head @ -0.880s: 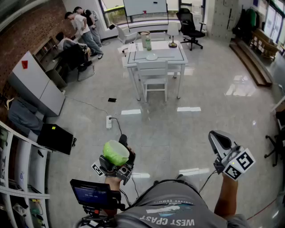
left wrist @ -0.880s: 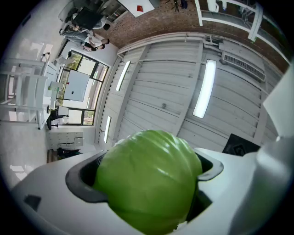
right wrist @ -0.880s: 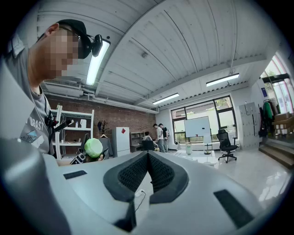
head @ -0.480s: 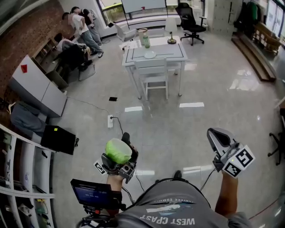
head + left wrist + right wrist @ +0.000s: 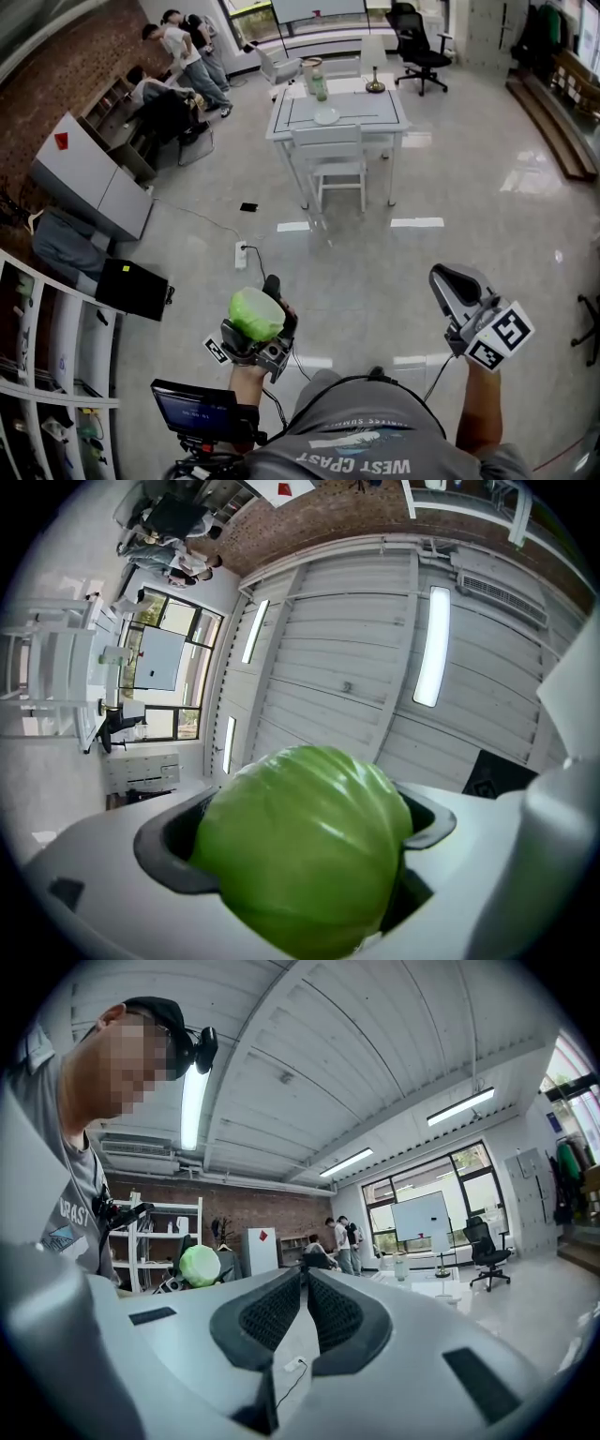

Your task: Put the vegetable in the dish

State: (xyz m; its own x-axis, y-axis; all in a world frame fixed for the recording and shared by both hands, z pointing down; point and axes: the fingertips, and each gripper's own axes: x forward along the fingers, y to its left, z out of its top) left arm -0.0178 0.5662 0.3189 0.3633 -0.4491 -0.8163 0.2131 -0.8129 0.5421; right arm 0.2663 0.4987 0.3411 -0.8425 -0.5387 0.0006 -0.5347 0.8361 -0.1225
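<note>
A round green cabbage (image 5: 256, 313) sits between the jaws of my left gripper (image 5: 259, 326), which is shut on it and tilted upward in front of the person's chest. The same cabbage (image 5: 305, 846) fills the left gripper view. My right gripper (image 5: 448, 286) is held out level at the right, shut with nothing in it; its pads (image 5: 281, 1307) meet. The cabbage (image 5: 200, 1266) shows small at the left of the right gripper view. A pale dish (image 5: 326, 115) lies on a white table (image 5: 375, 111) far ahead across the floor.
A white chair (image 5: 337, 159) stands at the table's near side. A power strip (image 5: 240, 255) with its cable lies on the floor ahead. Shelves (image 5: 37, 356) and a black case (image 5: 133, 289) are at the left. People (image 5: 183, 47) stand at the back left.
The head view has shifted slightly, so the table sits a little further right and higher. Both grippers keep their pose, and the cabbage stays in the left jaws.
</note>
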